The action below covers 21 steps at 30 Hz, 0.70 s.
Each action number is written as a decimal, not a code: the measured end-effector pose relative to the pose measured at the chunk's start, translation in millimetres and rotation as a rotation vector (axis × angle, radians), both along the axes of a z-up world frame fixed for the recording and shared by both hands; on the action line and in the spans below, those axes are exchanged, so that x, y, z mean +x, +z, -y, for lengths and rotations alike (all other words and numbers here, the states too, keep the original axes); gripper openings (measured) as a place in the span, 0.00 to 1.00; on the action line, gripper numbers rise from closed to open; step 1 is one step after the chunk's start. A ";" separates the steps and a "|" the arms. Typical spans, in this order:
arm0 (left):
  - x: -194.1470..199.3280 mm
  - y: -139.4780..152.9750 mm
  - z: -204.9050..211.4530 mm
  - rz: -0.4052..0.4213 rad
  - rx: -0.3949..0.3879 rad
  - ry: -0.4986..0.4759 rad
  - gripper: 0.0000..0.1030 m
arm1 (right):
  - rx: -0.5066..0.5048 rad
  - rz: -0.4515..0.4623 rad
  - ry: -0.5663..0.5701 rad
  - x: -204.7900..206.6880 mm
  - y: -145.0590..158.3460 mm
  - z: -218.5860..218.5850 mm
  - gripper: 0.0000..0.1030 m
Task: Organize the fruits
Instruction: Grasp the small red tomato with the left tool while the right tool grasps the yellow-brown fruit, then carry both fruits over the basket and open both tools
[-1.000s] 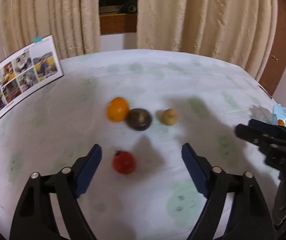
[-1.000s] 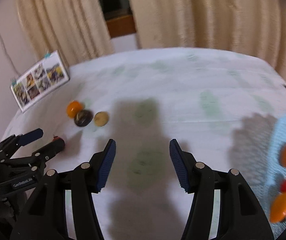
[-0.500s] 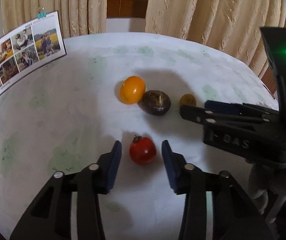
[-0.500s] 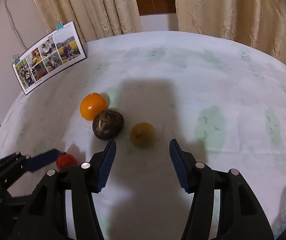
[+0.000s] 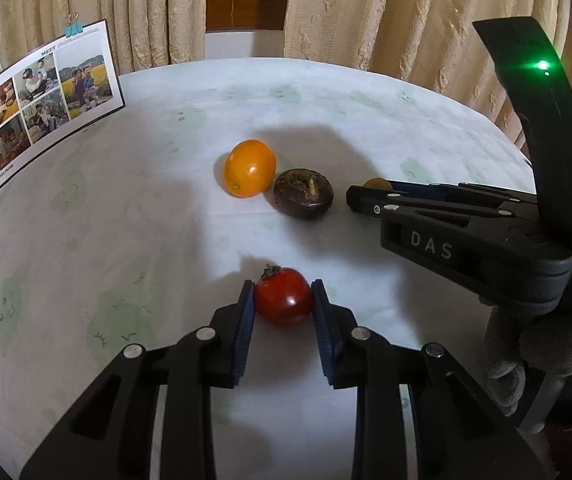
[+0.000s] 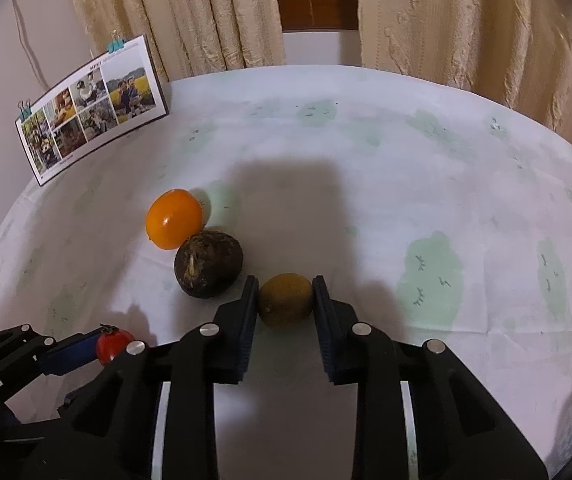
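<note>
Small, round and smooth-skinned, both fruits look light and prone to roll. Left hand-held gripper [image 5: 283,300], jaws just closing, clamps the red fruit [image 5: 283,302] at 6 o'clock on the desk [image 5: 125,240]; right hand-held gripper [image 6: 285,300], also just closing, clamps the yellow-brown fruit [image 6: 285,299] across its middle.

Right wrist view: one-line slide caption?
Right gripper shut on yellow-brown fruit beside dark fruit and orange.

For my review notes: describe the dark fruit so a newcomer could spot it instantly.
On the pale tablecloth, three fruits lie in a diagonal row. The dark brown fruit is the middle one, between the orange fruit and the yellow-brown fruit. It alone is rough, almost black, with a pale stub.
</note>
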<state>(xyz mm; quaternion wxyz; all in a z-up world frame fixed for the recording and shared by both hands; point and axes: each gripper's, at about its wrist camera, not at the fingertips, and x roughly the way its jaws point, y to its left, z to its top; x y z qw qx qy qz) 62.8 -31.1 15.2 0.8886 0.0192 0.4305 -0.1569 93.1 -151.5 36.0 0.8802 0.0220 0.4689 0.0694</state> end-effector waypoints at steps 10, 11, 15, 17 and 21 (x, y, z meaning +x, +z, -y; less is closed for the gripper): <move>-8.5 7.7 10.4 0.041 0.023 -0.028 0.27 | 0.031 0.057 -0.063 -29.5 25.3 22.9 0.27; -9.8 9.0 11.7 0.048 0.026 -0.031 0.27 | 0.035 0.066 -0.075 -34.3 28.9 27.4 0.27; -14.0 12.9 16.0 0.063 0.030 -0.044 0.27 | 0.054 0.098 -0.127 -53.8 43.2 47.6 0.27; -16.8 14.7 18.2 0.069 0.030 -0.050 0.27 | 0.060 0.113 -0.154 -65.2 49.7 58.6 0.27; -21.2 20.2 22.9 0.081 0.024 -0.066 0.27 | 0.069 0.140 -0.222 -90.8 60.7 83.7 0.27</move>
